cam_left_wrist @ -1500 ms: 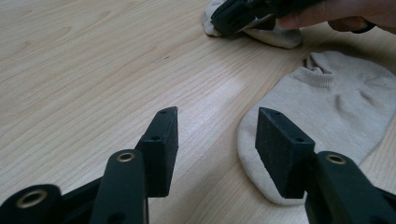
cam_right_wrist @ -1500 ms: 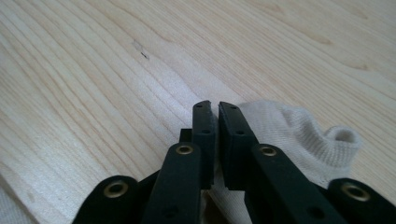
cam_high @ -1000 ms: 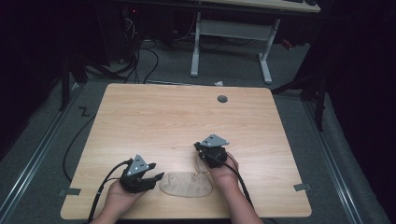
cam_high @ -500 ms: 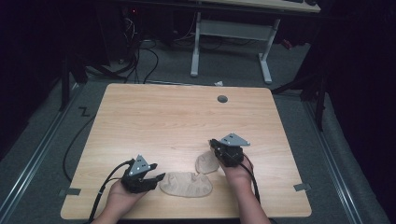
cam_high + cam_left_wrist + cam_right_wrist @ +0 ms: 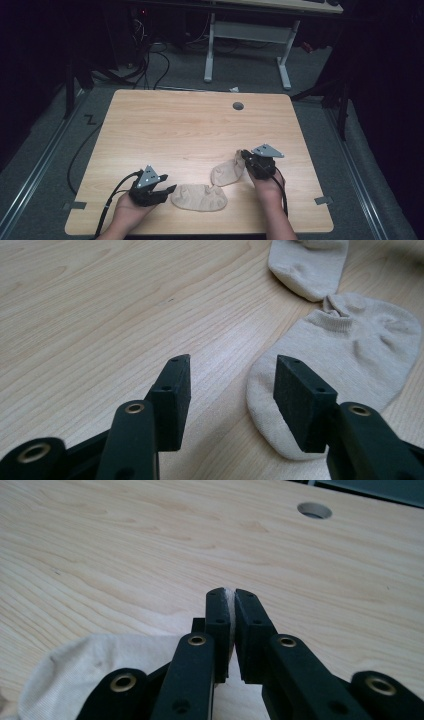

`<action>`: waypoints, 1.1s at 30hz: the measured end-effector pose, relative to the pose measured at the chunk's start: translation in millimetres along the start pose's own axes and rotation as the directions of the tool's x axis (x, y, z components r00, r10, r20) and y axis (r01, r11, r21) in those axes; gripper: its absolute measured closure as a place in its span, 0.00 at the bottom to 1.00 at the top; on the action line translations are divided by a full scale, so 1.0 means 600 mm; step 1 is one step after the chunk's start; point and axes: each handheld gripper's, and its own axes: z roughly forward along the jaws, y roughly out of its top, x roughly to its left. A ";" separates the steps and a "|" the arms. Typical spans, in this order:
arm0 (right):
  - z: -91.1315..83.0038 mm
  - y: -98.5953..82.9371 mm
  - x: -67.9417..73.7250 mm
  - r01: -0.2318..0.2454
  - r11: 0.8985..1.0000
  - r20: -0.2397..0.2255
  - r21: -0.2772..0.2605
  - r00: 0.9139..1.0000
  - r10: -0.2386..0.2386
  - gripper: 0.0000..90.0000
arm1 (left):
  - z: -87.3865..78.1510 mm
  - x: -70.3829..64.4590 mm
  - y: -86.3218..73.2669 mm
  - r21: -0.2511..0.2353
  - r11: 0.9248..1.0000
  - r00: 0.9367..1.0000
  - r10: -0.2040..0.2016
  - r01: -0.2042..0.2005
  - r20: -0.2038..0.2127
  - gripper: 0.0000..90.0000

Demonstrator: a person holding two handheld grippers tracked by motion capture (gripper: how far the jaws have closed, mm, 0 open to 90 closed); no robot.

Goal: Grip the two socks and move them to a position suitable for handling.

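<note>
Two beige socks on a wooden table (image 5: pixel 190 130), one tool on each side.

My right tool (image 5: pixel 248 161) was clamped on the edge of the far sock (image 5: pixel 227 172), which trailed flat on the table. My left tool (image 5: pixel 230 382) stood wide apart and empty, one jaw over the toe of the near sock (image 5: pixel 350 350). The socks touched. I judged the step to be separating the pair; next, the left tool needed to close on the near sock.

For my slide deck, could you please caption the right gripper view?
Right tongs shut on the edge of a beige sock above the wooden table.
</note>
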 end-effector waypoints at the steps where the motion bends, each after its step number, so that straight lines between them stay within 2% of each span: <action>1: 0.000 -0.003 -0.004 -0.003 1.000 0.004 0.004 1.000 0.003 0.95 | 0.000 0.000 0.000 0.000 1.000 1.000 0.001 -0.001 -0.001 0.55; 5: -0.007 -0.018 -0.017 -0.013 1.000 0.025 0.027 1.000 0.012 0.94 | -0.001 0.000 0.000 -0.001 1.000 1.000 0.000 0.000 -0.003 0.55; 10: -0.016 -0.038 -0.030 -0.023 0.998 0.027 0.066 0.999 0.021 0.93 | 0.000 0.000 0.000 0.000 1.000 1.000 0.001 -0.001 -0.002 0.55; 12: -0.018 -0.044 -0.031 -0.028 0.997 0.024 0.078 0.999 0.026 0.90 | 0.001 0.000 0.000 0.001 1.000 1.000 0.001 -0.001 -0.002 0.55; 14: -0.020 -0.049 -0.030 -0.026 0.995 0.027 0.094 0.999 0.024 0.84 | 0.002 -0.001 0.000 0.003 1.000 1.000 0.001 -0.001 -0.004 0.55; 16: -0.026 -0.049 -0.030 -0.015 0.996 0.054 0.089 0.998 0.011 0.77 | 0.001 -0.001 0.001 0.002 1.000 1.000 0.000 0.000 -0.005 0.55; 19: -0.034 -0.042 -0.028 0.001 0.999 0.066 0.050 0.998 -0.004 0.77 | 0.000 -0.001 0.001 0.003 1.000 1.000 -0.002 0.002 -0.005 0.55; 21: -0.029 -0.042 -0.024 0.024 0.998 0.062 0.055 0.998 -0.027 0.80 | 0.000 -0.002 0.001 0.004 1.000 1.000 0.000 0.000 -0.006 0.55; 25: -0.006 -0.048 -0.022 0.051 0.988 0.007 0.145 0.999 -0.052 0.90 | -0.002 -0.003 0.001 0.004 1.000 1.000 0.004 -0.004 -0.005 0.55; 27: -0.004 -0.055 -0.018 0.065 0.982 -0.024 0.177 0.998 -0.062 0.91 | -0.003 -0.002 0.001 0.000 1.000 1.000 0.004 -0.004 -0.009 0.55; 29: -0.008 -0.058 -0.012 0.076 0.981 -0.062 0.181 0.996 -0.065 0.92 | -0.004 0.000 0.001 -0.001 1.000 1.000 -0.001 0.001 -0.008 0.55; 31: -0.014 -0.060 0.002 0.107 0.980 -0.113 0.168 0.990 -0.089 0.93 | -0.002 0.002 0.000 0.001 1.000 1.000 -0.003 0.003 -0.010 0.55; 33: -0.018 -0.061 0.018 0.135 0.977 -0.135 0.162 0.984 -0.113 0.94 | -0.001 0.003 0.001 0.001 1.000 1.000 -0.004 0.004 -0.005 0.55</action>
